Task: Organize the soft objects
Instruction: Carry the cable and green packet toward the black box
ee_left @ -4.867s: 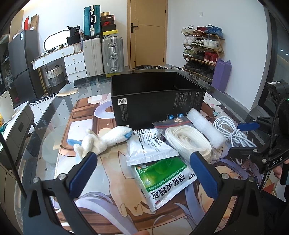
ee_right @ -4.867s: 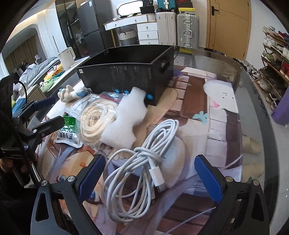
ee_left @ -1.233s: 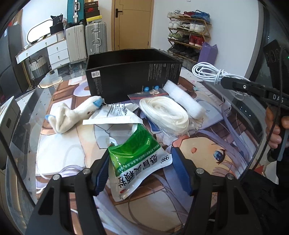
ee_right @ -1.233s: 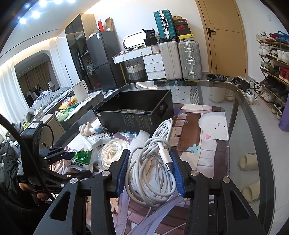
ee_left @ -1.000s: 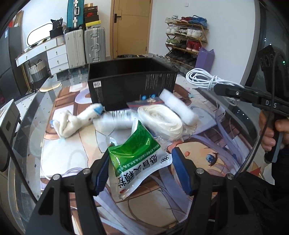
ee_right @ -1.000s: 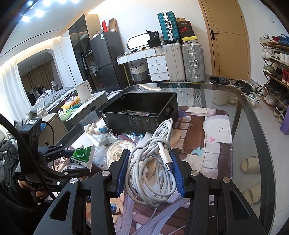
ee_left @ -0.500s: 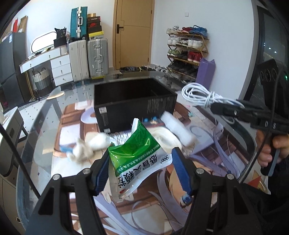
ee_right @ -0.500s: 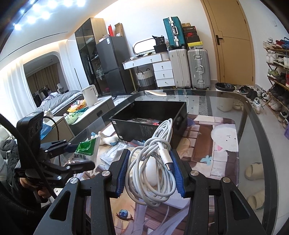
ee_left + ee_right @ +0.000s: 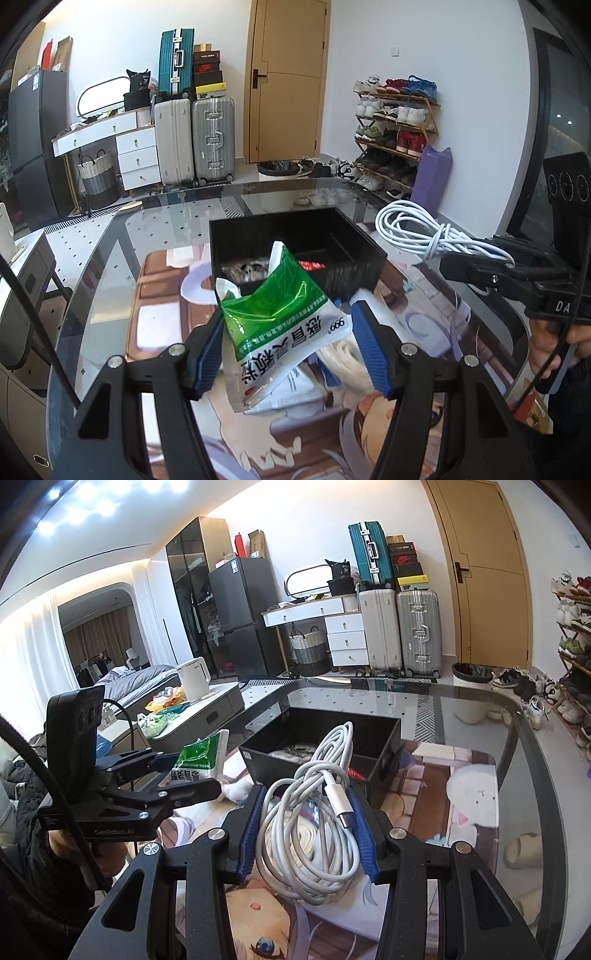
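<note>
right now i have both grippers up off the glass table (image 9: 110, 236), each with something in it. my left gripper (image 9: 286, 343) is clamped on the green and white packet (image 9: 280, 317), its 2 blue pads pressing the packet's lower sides so the crumpled top sticks up past the fingertips. beyond those fingertips sits the black box (image 9: 365, 258), open on top, with a divider and a few things lying inside. under and just ahead of the left fingers i see a cream coil (image 9: 343, 350) and a white pouch (image 9: 291, 387) lying on the printed mat (image 9: 166, 325).

my right gripper (image 9: 308, 823) is clenched on the white cable bundle (image 9: 314, 834); the loops hang between the 2 blue pads and the plug end lies against the right pad. the same black box is straight ahead of these fingertips. off to the left of the right fingers a white plush toy (image 9: 236, 788) lies on the mat.
</note>
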Demonstrator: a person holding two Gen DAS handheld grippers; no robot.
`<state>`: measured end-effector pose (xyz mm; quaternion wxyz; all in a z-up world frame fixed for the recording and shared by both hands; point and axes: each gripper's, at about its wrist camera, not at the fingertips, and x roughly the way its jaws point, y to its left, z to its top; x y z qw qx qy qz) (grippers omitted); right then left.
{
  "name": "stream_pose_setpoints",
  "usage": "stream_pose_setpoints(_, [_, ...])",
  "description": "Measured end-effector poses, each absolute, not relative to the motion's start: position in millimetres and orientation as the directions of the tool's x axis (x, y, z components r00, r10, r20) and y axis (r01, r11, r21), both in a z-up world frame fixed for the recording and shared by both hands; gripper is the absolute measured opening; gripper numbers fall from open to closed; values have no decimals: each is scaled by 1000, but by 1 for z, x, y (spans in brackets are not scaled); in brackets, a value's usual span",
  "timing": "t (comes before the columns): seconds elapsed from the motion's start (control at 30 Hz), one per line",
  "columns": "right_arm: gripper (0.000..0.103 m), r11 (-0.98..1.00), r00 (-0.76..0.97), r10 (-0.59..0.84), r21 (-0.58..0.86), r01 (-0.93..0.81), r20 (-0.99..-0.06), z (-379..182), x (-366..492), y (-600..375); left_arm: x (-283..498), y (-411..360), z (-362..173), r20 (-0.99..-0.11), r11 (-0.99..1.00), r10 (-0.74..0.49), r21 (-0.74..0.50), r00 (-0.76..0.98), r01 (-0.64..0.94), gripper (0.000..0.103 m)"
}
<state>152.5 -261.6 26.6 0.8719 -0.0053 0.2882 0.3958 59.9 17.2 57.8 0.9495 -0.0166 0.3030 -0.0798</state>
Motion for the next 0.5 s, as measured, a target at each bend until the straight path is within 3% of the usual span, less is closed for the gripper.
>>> stream_pose_setpoints(0.5, [45, 664, 484, 702, 236, -709, -521, 37, 186, -238, 104, 23, 63, -569, 990, -143, -87, 810, 113, 65])
